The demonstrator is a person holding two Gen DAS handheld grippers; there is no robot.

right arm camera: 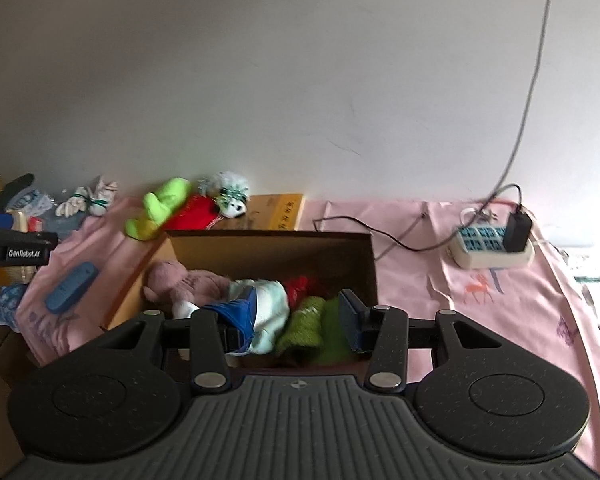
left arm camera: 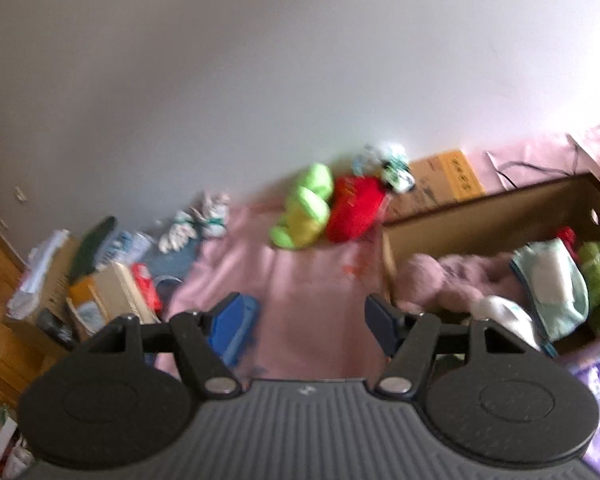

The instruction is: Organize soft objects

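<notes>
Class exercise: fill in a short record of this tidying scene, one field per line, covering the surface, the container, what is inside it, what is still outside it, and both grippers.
surface: pink cloth
container: open cardboard box
inside box: pink plush toy, pale blue cloth, green items, something red
outside box: green plush, red plush, blue flat object
also on cloth: power strip
left gripper: open, nothing between the fingers
right gripper: open, empty, above the box
</notes>
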